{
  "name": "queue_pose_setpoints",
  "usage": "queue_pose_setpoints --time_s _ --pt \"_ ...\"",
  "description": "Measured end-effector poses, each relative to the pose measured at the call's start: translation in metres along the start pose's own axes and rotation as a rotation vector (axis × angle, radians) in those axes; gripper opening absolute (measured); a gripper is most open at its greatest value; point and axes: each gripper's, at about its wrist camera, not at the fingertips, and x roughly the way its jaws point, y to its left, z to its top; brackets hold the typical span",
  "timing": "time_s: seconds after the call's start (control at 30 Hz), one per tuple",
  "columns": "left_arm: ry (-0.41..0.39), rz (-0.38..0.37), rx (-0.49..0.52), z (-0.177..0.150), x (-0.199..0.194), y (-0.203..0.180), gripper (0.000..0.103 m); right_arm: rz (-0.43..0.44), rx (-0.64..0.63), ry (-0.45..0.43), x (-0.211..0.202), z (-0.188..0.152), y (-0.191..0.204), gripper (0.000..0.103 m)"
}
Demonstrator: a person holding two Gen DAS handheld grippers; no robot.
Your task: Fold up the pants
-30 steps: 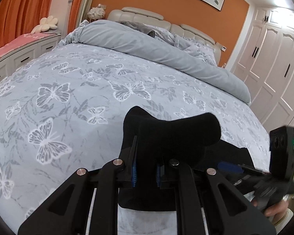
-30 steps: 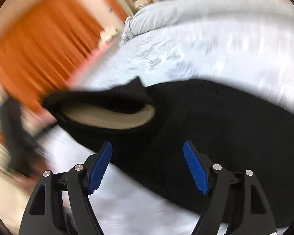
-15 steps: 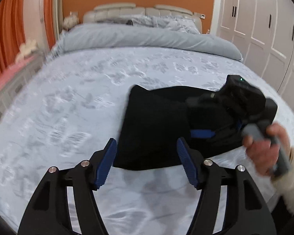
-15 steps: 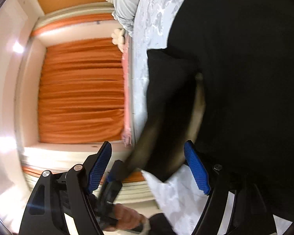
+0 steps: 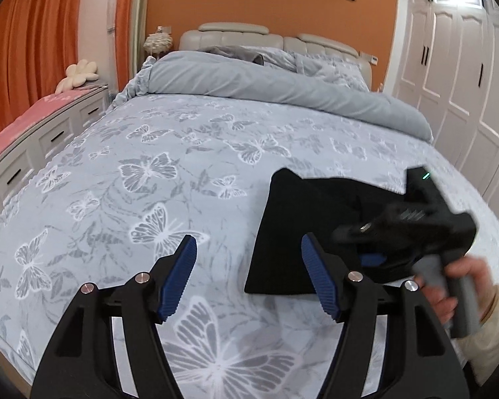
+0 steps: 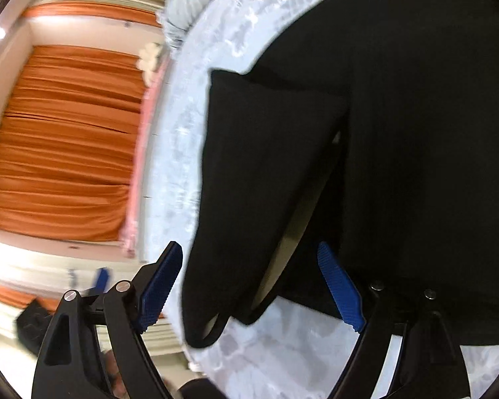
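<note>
Black pants lie folded on the bed — right of the wide, empty left hand-held gripper; the right hand-held gripper gapes wide over them.

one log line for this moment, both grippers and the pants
left gripper: open, empty | right gripper: open, over pants | pants: folded on bed

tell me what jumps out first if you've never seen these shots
The black pants stand out, a dark folded bundle on the pale butterfly-print bedspread near the bed's right edge. Both the left gripper and the right gripper have jaws wide open. Behind, an orange wall glows above the headboard.
</note>
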Motion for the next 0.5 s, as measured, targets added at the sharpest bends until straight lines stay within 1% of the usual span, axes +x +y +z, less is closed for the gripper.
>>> queue_pose_setpoints --time_s 0.07,0.1,0.13,0.17,0.2,0.27,0.37,0.4,0.5 --pt "-0.017 -0.007 -0.024 0.003 -0.003 0.002 0.064 -0.041 -0.022 -0.021 0.015 0.009 0.011 0.083" --pt "-0.026 -0.009 -0.038 0.004 -0.004 0.004 0.064 -0.070 -0.038 -0.043 0.018 0.010 0.017 0.077" --pt "-0.035 -0.012 -0.056 0.006 -0.004 0.007 0.064 -0.094 -0.059 -0.062 0.020 0.014 0.023 0.054" --pt "-0.040 -0.011 -0.070 0.006 -0.004 0.009 0.064 -0.111 -0.094 -0.067 0.026 0.018 0.022 0.037" --pt "-0.050 -0.008 -0.093 0.008 -0.004 0.012 0.064 -0.108 -0.120 -0.069 0.029 0.020 0.027 0.025" --pt "-0.059 -0.002 -0.126 0.010 -0.004 0.017 0.064 -0.117 -0.154 -0.083 0.024 0.021 0.038 0.021" --pt "-0.075 0.012 -0.162 0.015 -0.001 0.021 0.064 -0.136 -0.274 -0.124 -0.003 0.023 0.072 0.020" --pt "-0.077 0.015 -0.171 0.016 0.000 0.021 0.064 -0.134 -0.303 -0.143 -0.021 0.025 0.080 0.019" --pt "-0.072 -0.004 -0.189 0.020 0.006 0.015 0.064 -0.144 -0.353 -0.187 -0.076 0.033 0.089 0.018"
